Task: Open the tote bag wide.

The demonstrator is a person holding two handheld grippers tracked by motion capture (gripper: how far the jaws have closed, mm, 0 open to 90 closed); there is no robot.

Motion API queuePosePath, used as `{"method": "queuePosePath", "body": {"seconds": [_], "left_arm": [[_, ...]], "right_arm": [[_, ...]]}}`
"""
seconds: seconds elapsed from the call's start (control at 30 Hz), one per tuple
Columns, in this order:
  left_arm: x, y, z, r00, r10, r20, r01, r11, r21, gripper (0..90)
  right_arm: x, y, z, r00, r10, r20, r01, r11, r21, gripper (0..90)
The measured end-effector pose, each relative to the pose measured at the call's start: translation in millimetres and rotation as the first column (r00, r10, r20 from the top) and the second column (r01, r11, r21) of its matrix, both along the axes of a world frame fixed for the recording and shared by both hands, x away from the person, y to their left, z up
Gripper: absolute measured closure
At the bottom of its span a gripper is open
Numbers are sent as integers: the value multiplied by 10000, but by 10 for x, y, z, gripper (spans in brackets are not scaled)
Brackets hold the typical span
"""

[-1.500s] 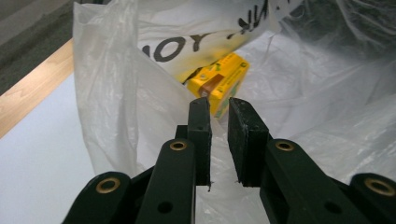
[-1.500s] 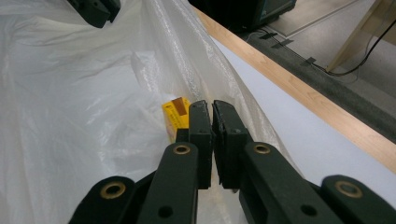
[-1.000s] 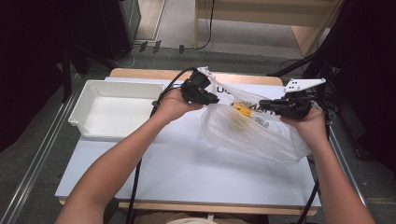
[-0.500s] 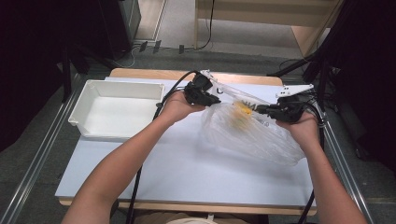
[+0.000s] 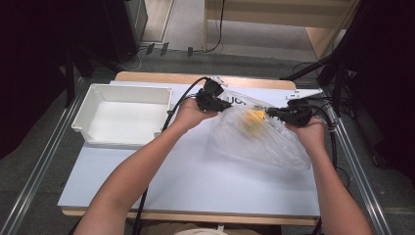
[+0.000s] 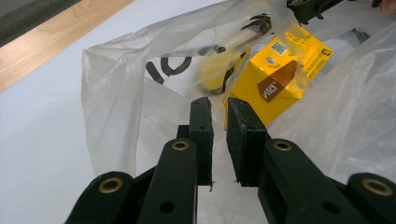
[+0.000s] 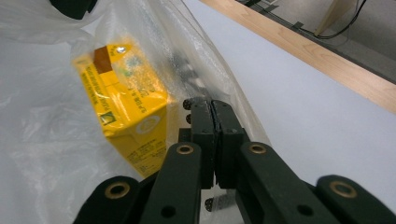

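Bag: clear plastic bag (image 5: 259, 137) lies on the tabletop's right half, its mouth toward the far edge.
Contents: yellow carton (image 6: 275, 77) inside, near the mouth.
My left gripper (image 5: 222, 104): jaws a narrow gap apart at the bag's rim; grip on film unclear.
My right gripper (image 7: 215, 119): jaws pressed together, pinching the bag's film.
Tray: white tray (image 5: 93, 105) at the far-left corner.

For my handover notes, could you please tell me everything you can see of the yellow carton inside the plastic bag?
The yellow carton is a small box of printed card with a brown label panel, small print and a code square. It lies tilted inside the clear plastic bag on the white table, its colour blurred through the film. The right gripper is shut on the bag's film beside it. The left gripper has a narrow gap between its jaws in front of it. Neither touches the carton itself.
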State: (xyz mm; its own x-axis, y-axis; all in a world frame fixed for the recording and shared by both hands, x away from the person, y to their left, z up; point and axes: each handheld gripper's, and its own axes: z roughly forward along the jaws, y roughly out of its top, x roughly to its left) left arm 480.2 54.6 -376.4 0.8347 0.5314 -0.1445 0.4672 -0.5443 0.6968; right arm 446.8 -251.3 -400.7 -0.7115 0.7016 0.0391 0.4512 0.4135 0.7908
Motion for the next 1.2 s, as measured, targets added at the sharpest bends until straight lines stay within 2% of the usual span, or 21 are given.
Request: {"method": "queuePosePath", "body": {"seconds": [0.23, 0.4, 0.63, 0.67, 0.77, 0.93, 1.07, 1.2], "left_arm": [[51, 29, -147, 9994, 313, -167, -316, 9994, -173, 819], [83, 34, -245, 9988, 438, -215, -439, 9990, -47, 820], [102, 9, -364, 9977, 544, -394, -547, 9985, -53, 820], [99, 4, -387, 9976, 551, -411, -552, 9985, -22, 819], [98, -5, -461, 9968, 595, -530, -594, 9982, 24, 819], [102, -5, -575, 9955, 752, -571, -751, 9972, 32, 821], [105, 0, -625, 9952, 775, -600, -771, 9970, 94, 821], [109, 18, -684, 9941, 876, -641, -873, 9961, 84, 821]], "right_arm": [[59, -11, -93, 9989, -452, -77, 454, 9982, 394, 900], [95, -16, -190, 9979, -590, -283, 600, 9974, 394, 900], [106, -24, -356, 9961, -725, -510, 765, 9937, 821, 900], [98, -18, -399, 9953, -750, -620, 797, 9939, 761, 900], [91, -13, -439, 9955, -776, -551, 818, 9935, 792, 900], [94, -18, -567, 9950, -724, -683, 775, 9941, 763, 900], [102, -13, -620, 9946, -719, -747, 772, 9946, 701, 900], [118, -3, -688, 9930, -765, -903, 807, 9958, 441, 900]]}}
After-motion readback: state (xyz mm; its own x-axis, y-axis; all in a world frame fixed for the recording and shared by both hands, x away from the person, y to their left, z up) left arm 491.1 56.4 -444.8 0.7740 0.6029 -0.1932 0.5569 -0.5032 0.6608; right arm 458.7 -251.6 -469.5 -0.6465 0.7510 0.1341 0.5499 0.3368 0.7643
